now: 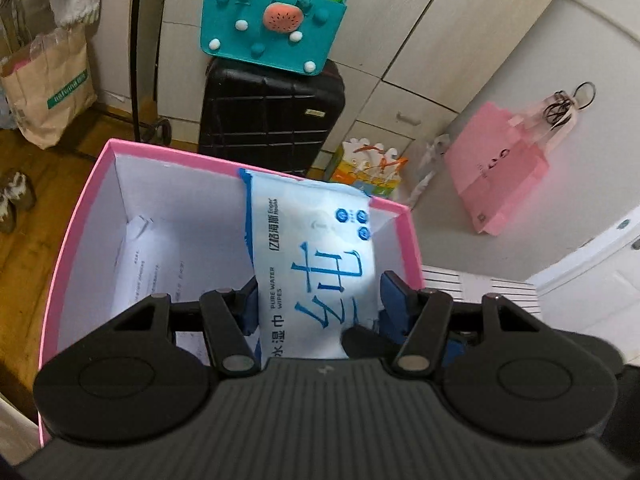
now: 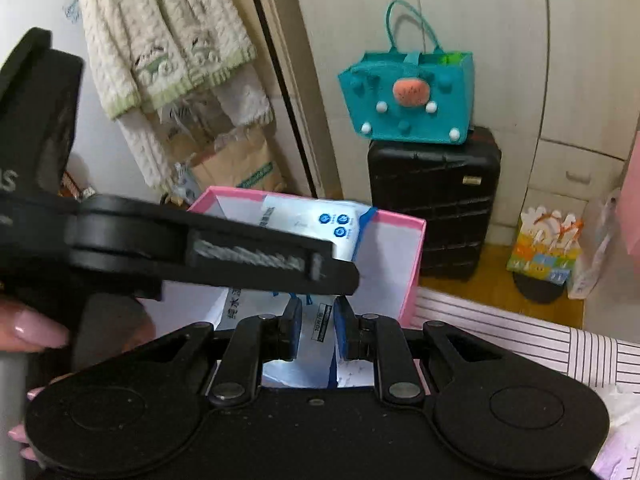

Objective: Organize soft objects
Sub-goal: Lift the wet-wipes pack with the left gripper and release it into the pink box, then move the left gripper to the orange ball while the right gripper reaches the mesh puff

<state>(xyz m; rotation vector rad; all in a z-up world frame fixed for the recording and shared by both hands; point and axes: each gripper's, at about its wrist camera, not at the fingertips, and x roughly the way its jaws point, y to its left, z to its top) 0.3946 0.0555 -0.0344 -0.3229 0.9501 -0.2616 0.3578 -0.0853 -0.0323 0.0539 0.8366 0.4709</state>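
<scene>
The left gripper (image 1: 318, 300), clamped on the wipes (image 1: 316, 248), hangs over the box (image 1: 80, 216) ahead; lowering fully before release looks wise. The right gripper (image 2: 316, 316) is closed, empty.

Wipes pack (image 1: 316, 264) up over the pink box (image 1: 72, 232), white and blue plastic with big blue characters and "PURE WATER WIPES" on its face. It's tilted, far end poking past the box's back rim, near end toward the camera. The box is open-topped, white inside, with printed paper lying on its bottom.
</scene>
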